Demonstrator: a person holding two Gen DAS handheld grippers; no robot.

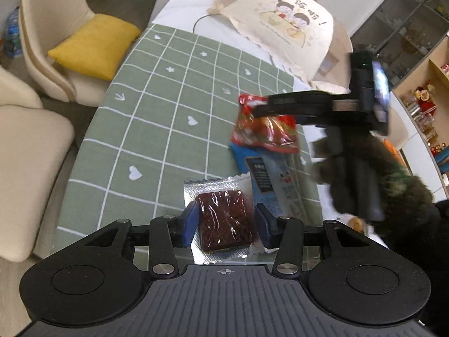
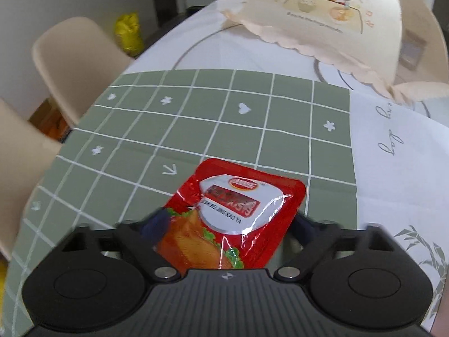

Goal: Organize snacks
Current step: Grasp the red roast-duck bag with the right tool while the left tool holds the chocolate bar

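My left gripper [image 1: 224, 224] is shut on a clear-and-silver packet with a dark red square snack [image 1: 226, 221], held above the green checked tablecloth [image 1: 157, 118]. My right gripper [image 2: 230, 224] is shut on a red Beijing roast duck snack packet [image 2: 235, 213], lifted above the cloth. In the left wrist view the right gripper [image 1: 261, 106] holds that red packet [image 1: 263, 129] over a blue-and-white snack pack [image 1: 269, 177] lying on the table. The hand in a dark fuzzy sleeve [image 1: 378, 185] holds the right gripper.
A cream food cover with cartoon children [image 1: 291, 25] stands at the table's far side, also in the right wrist view [image 2: 336, 14]. Cream chairs [image 1: 36, 42], one with a yellow cushion [image 1: 95, 45], line the left edge. A glass cabinet [image 1: 407, 28] is at the far right.
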